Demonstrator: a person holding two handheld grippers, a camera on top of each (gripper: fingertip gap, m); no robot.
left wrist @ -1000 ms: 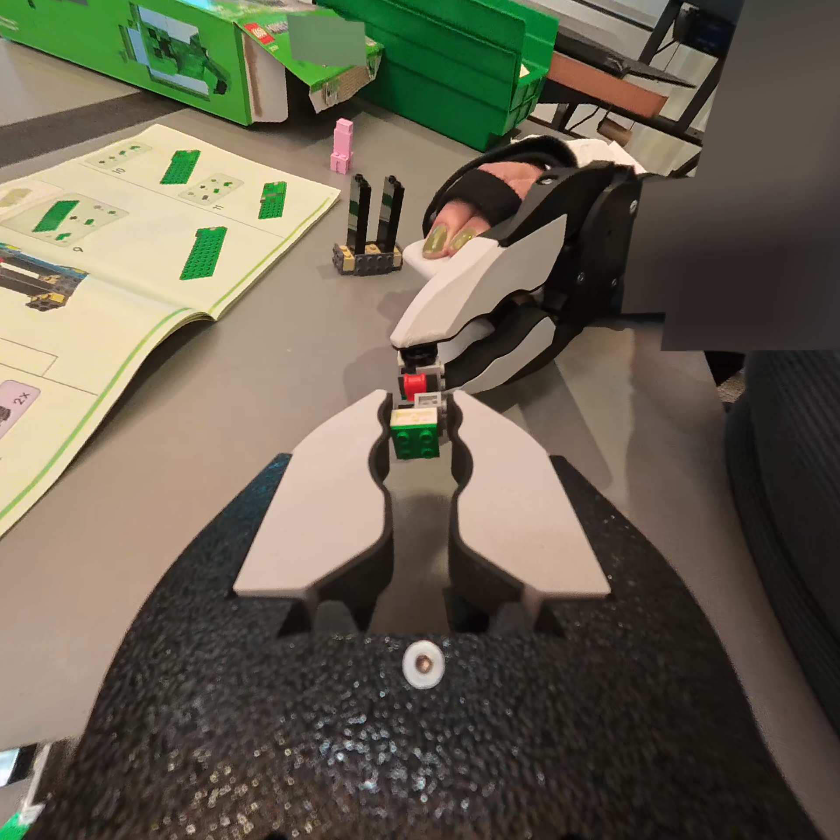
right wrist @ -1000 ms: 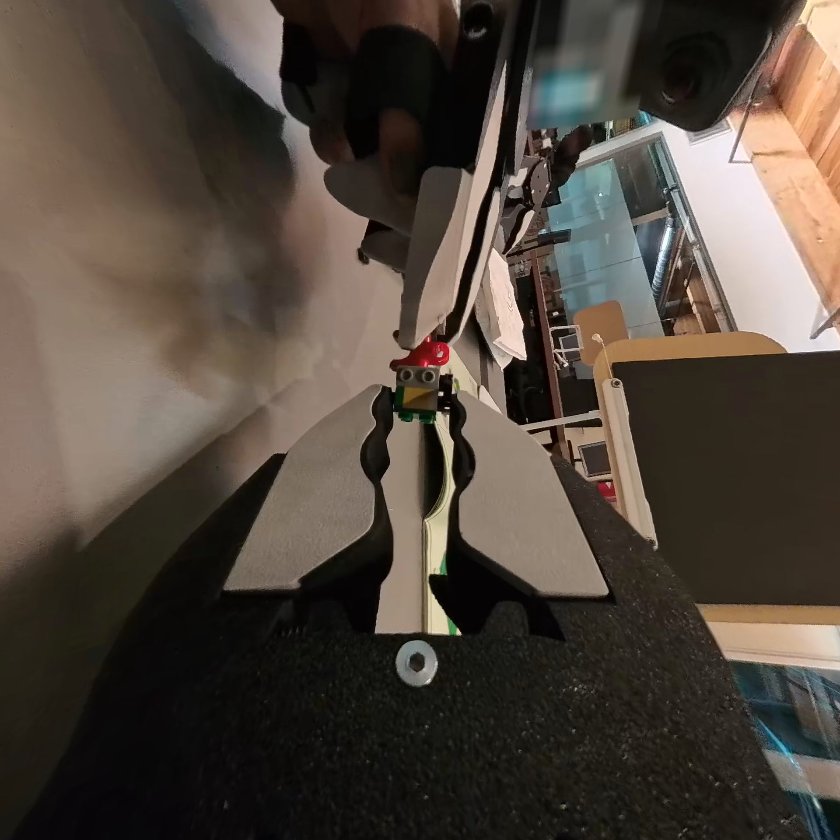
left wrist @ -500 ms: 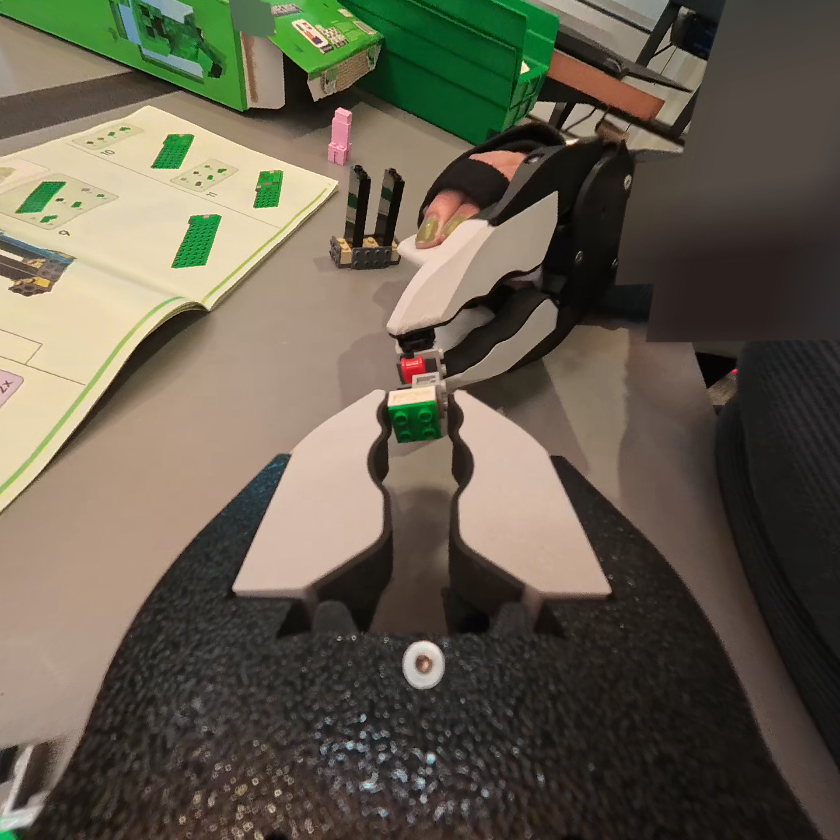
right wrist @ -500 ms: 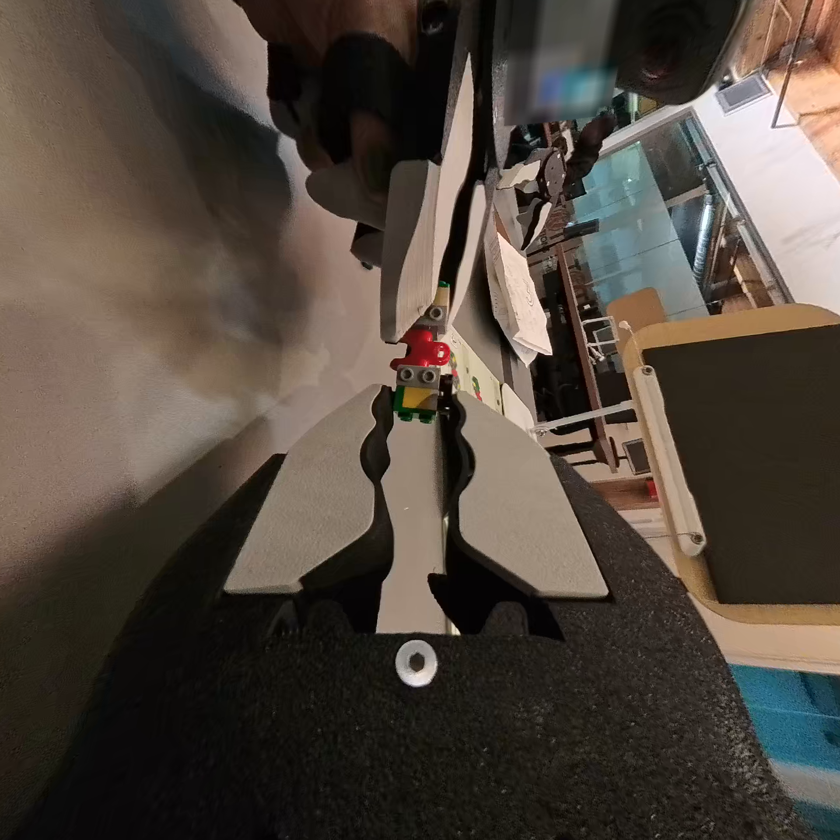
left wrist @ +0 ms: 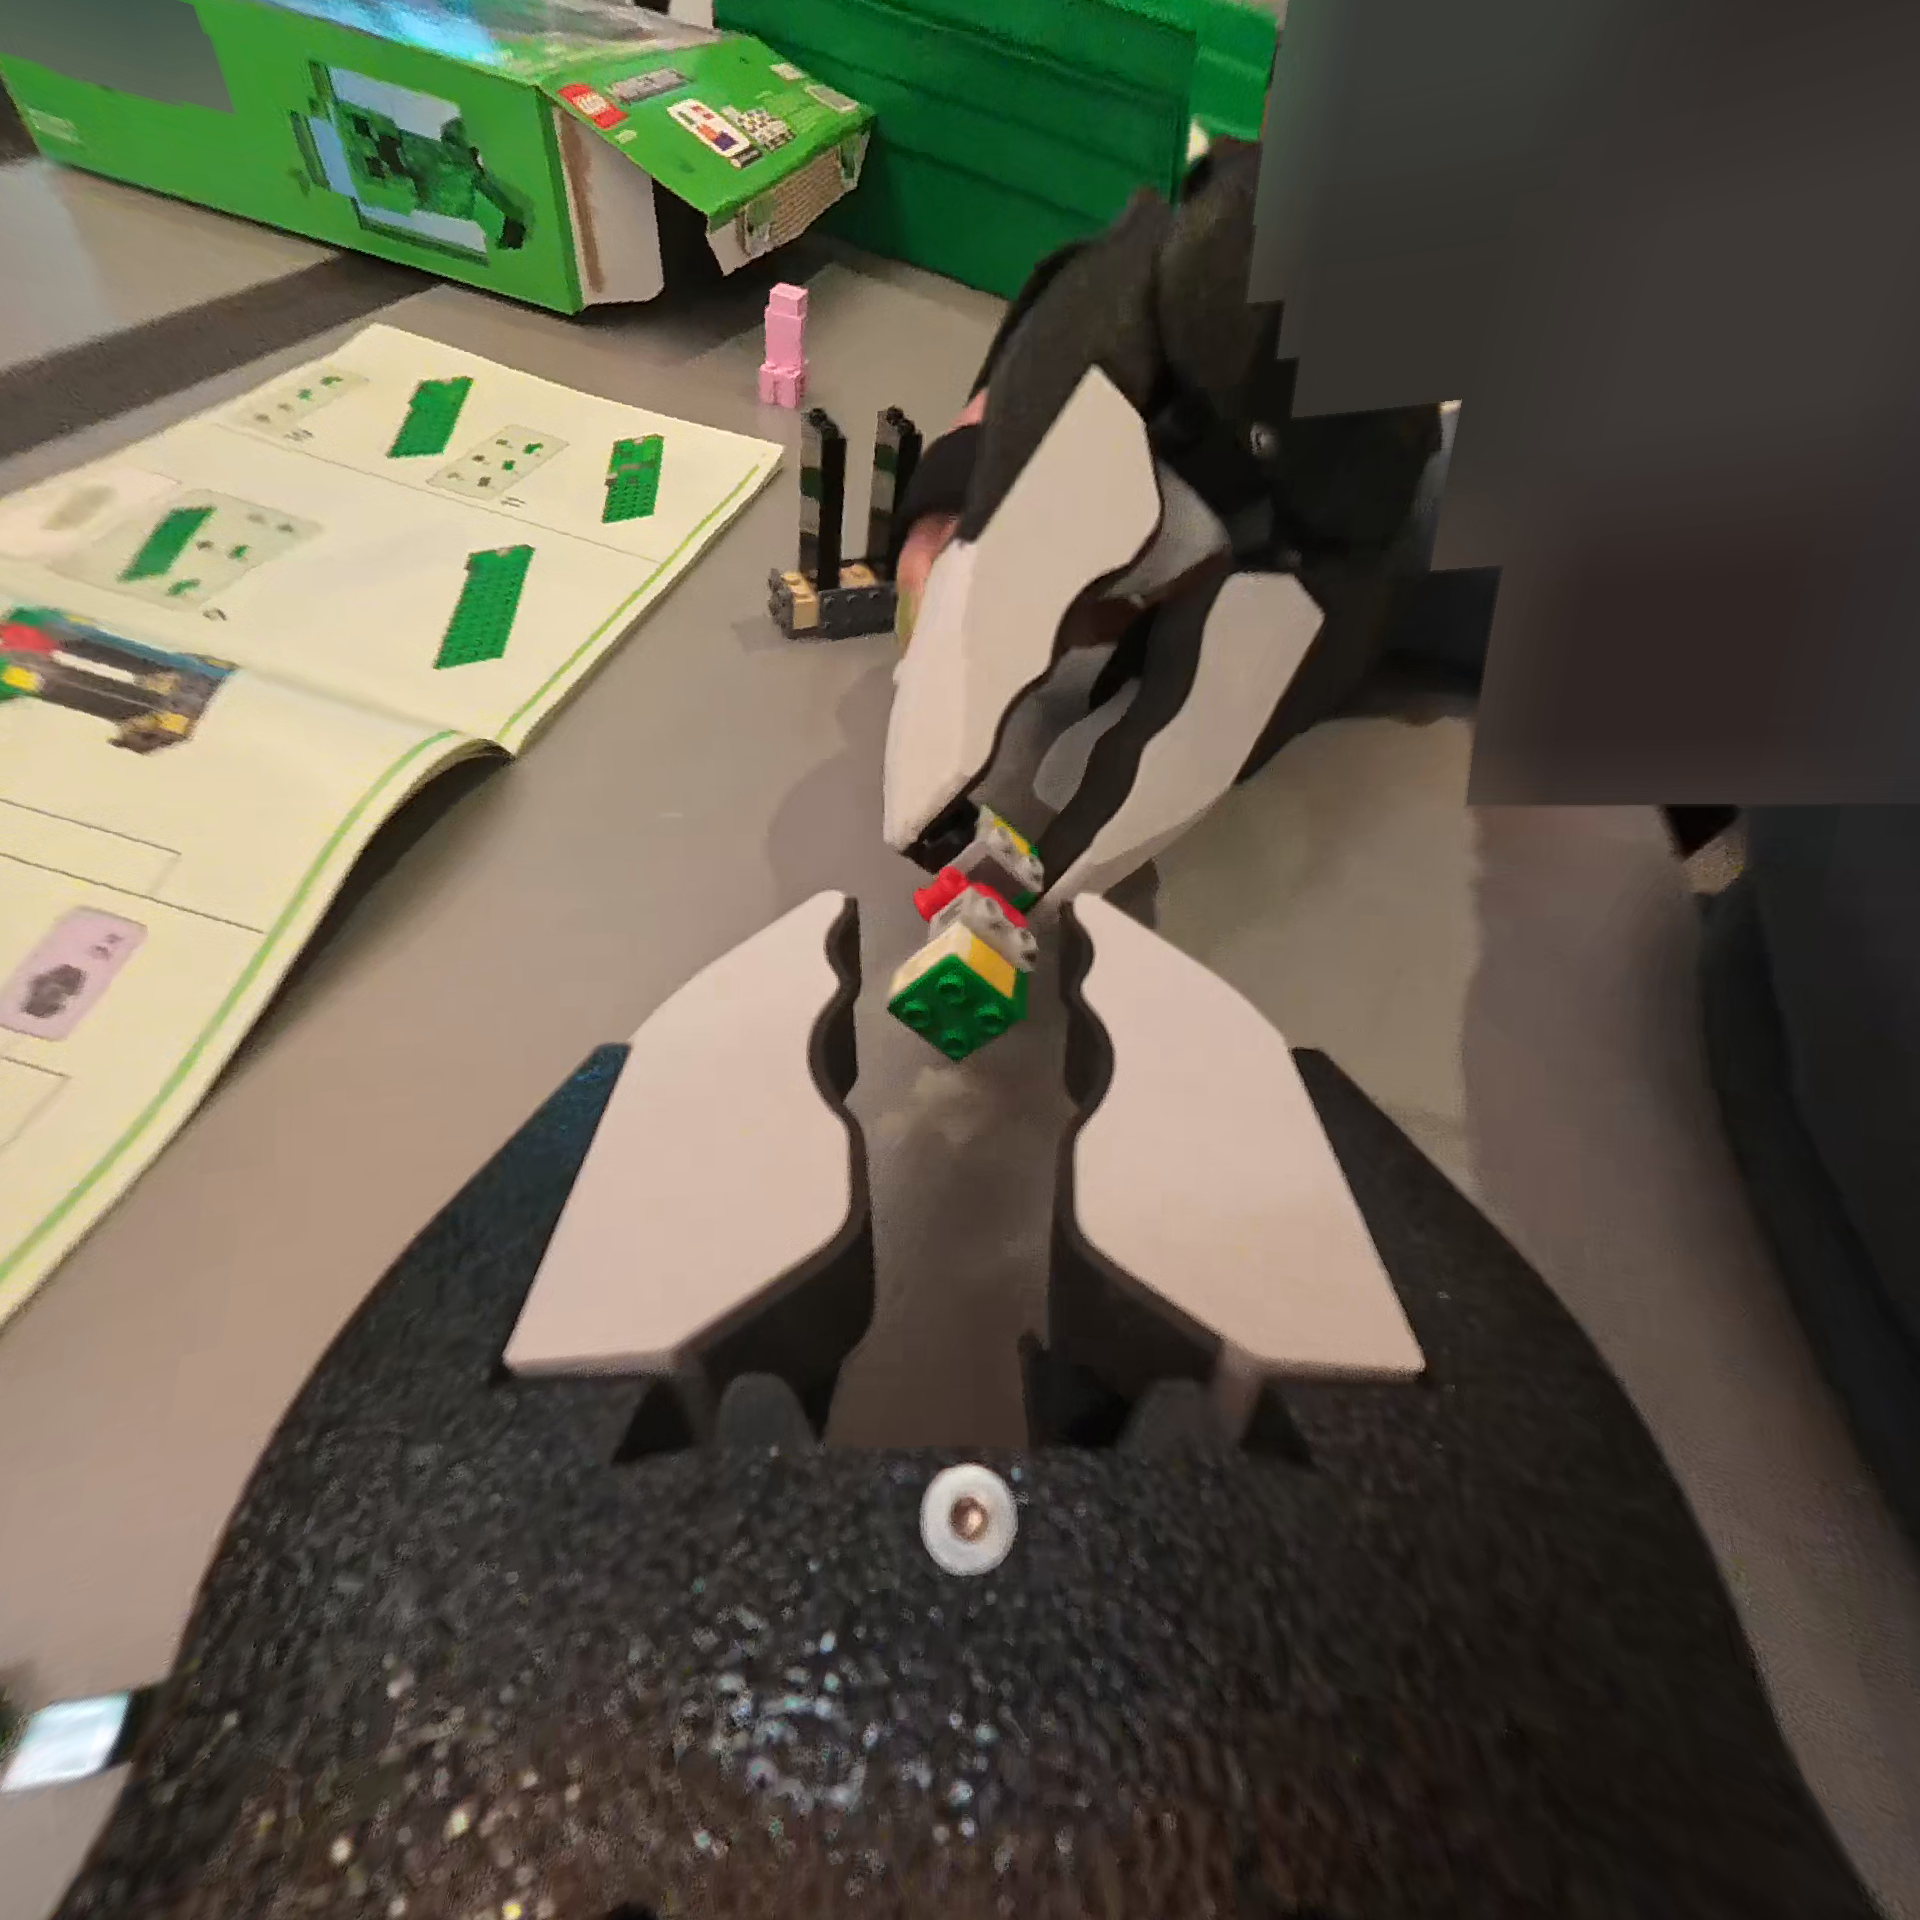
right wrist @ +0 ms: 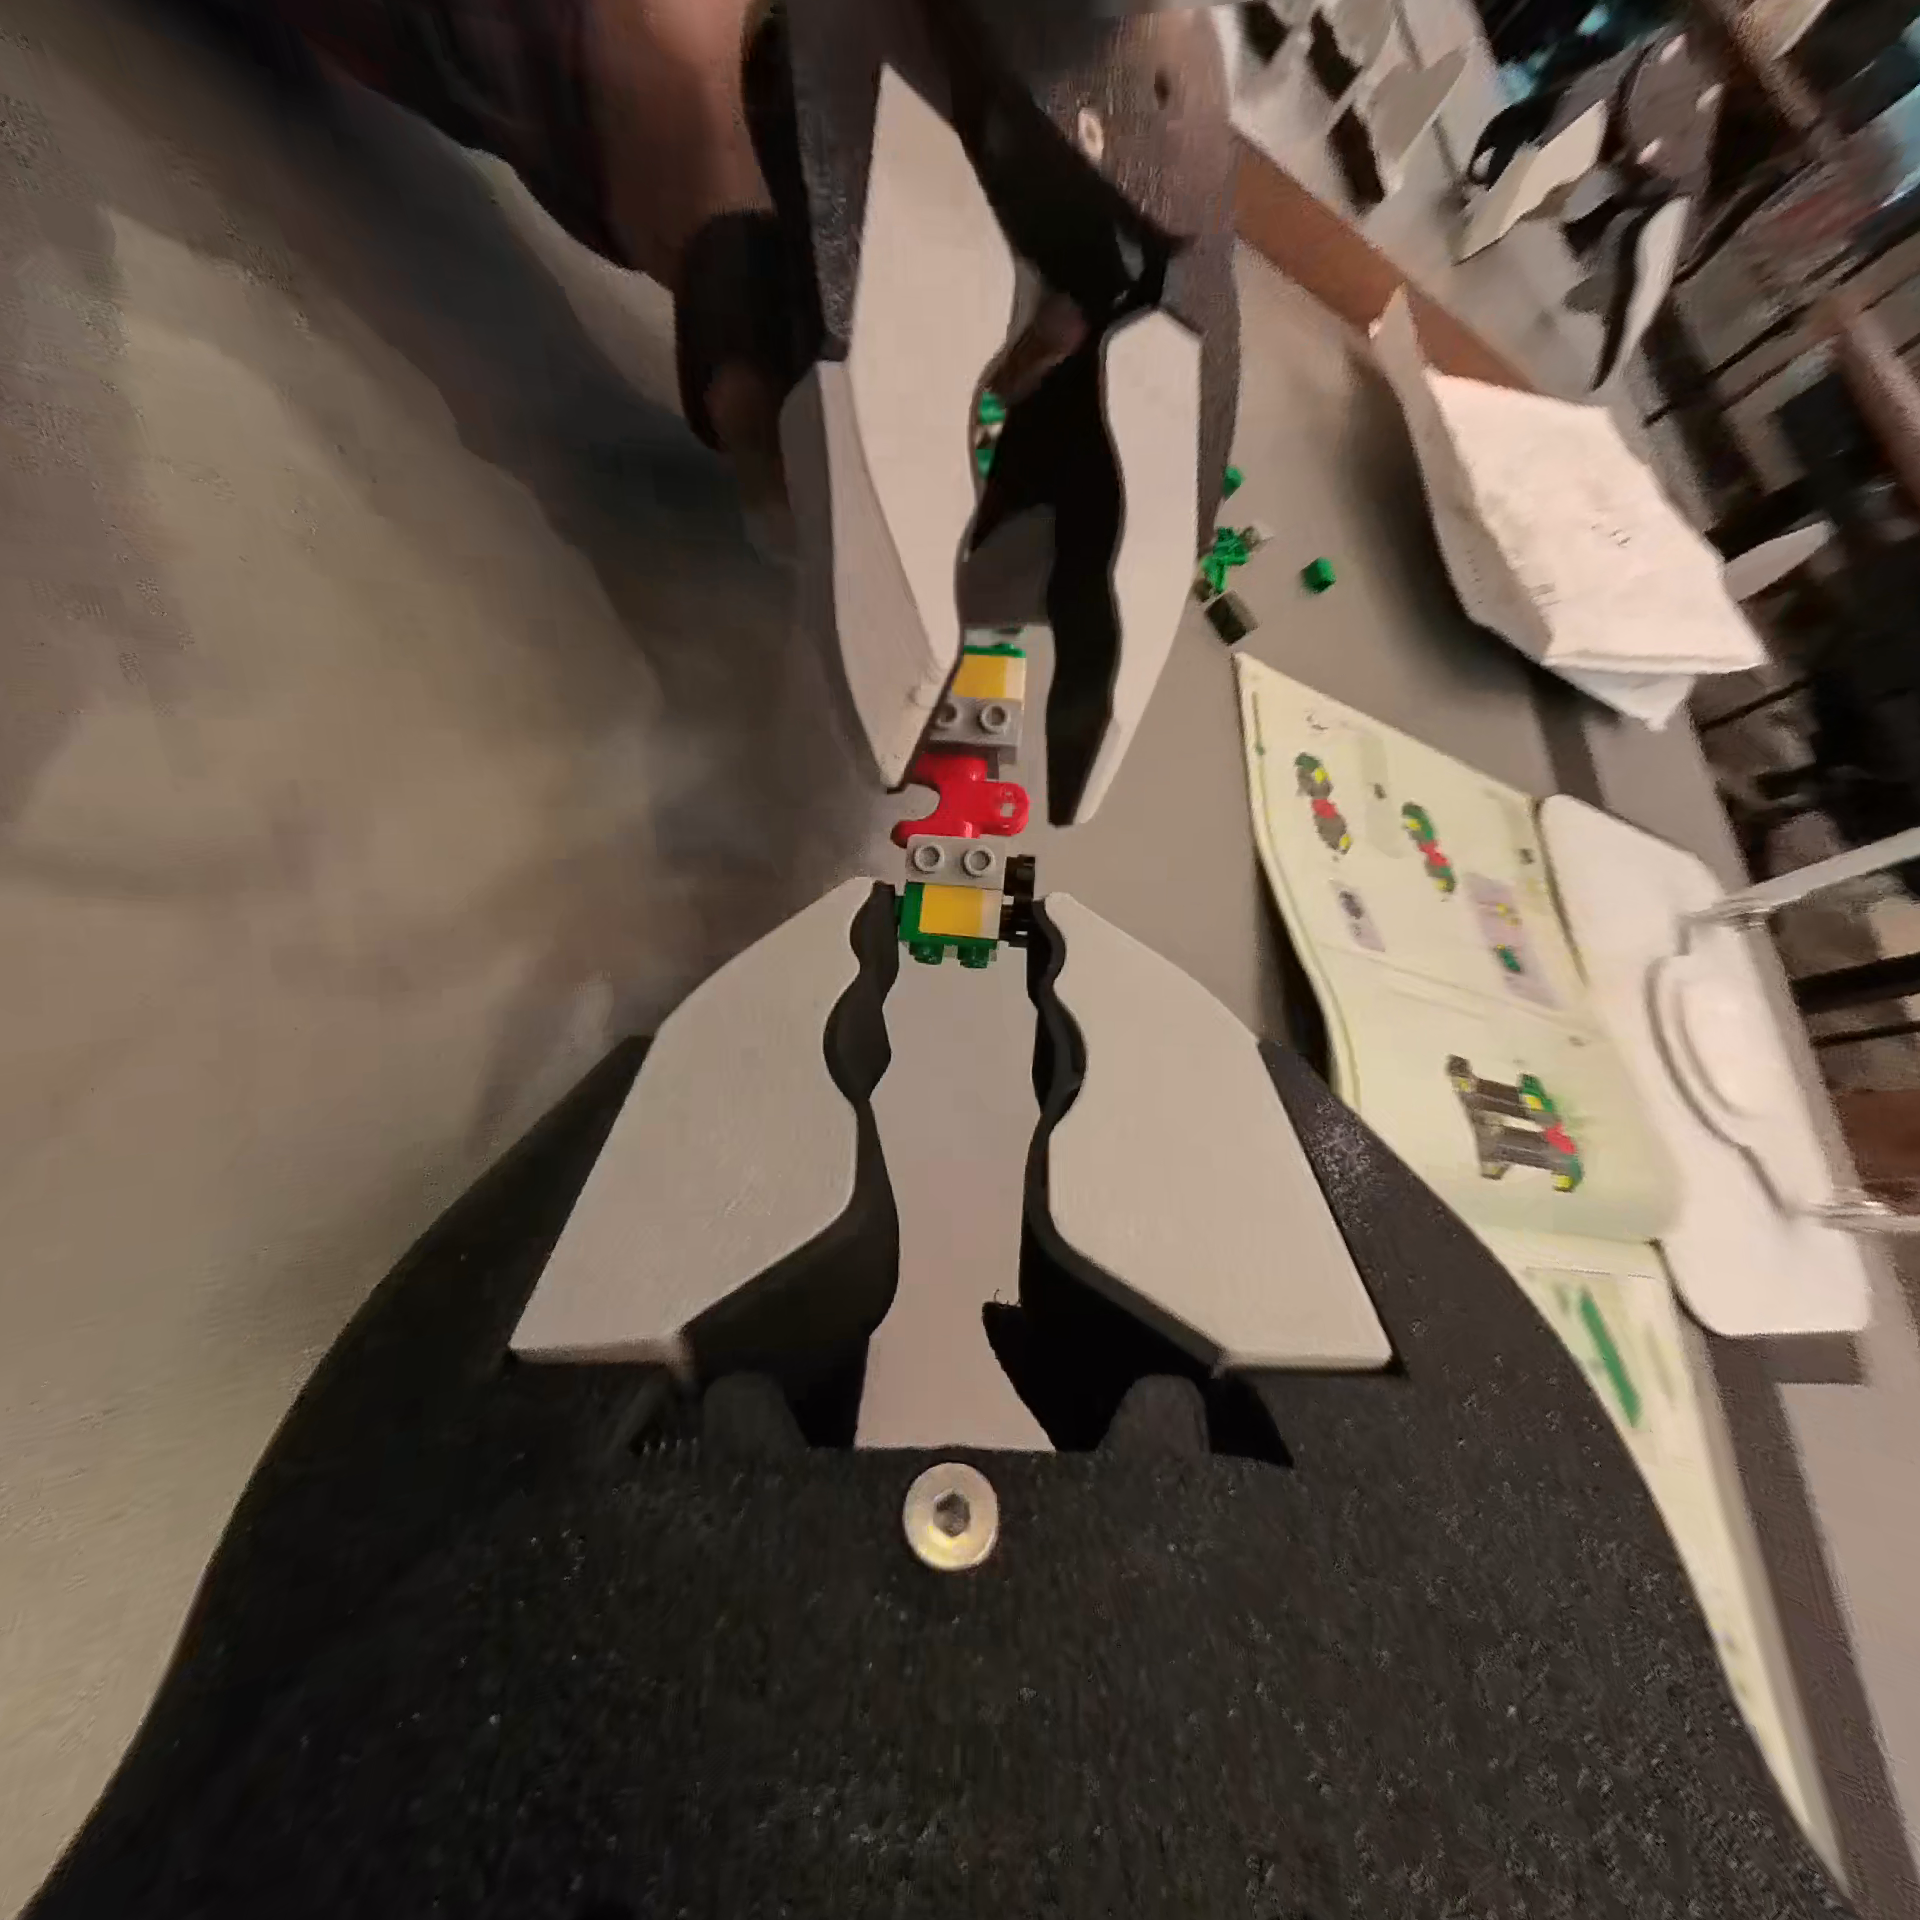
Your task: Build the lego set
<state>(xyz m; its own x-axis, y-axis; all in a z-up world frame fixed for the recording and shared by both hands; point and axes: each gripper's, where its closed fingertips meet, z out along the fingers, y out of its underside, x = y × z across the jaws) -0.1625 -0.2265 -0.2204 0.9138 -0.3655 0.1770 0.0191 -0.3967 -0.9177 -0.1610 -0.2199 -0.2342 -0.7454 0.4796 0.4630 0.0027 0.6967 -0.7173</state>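
Note:
A small lego assembly [left wrist: 956, 997] of green, yellow and grey bricks joined by a red piece [right wrist: 961, 805] hangs tilted above the grey table. My right gripper [right wrist: 956, 904] is shut on its near green and yellow end. In the left wrist view the right gripper [left wrist: 987, 868] reaches in from the upper right. My left gripper [left wrist: 958, 906] is open. Its fingers stand on either side of the green end, with gaps. In the right wrist view the left gripper [right wrist: 982, 792] straddles the far yellow and grey end.
An open instruction booklet [left wrist: 312, 623] lies at the left; it also shows in the right wrist view [right wrist: 1455, 987]. A green box [left wrist: 416, 156], a pink figure [left wrist: 784, 348] and a black two-post build [left wrist: 847, 530] stand behind. Loose green pieces [right wrist: 1231, 551] and white paper [right wrist: 1558, 540] lie farther off.
My left gripper has opened and let go of the green end. The assembly has tilted and turned while still in my right gripper, which has rolled.

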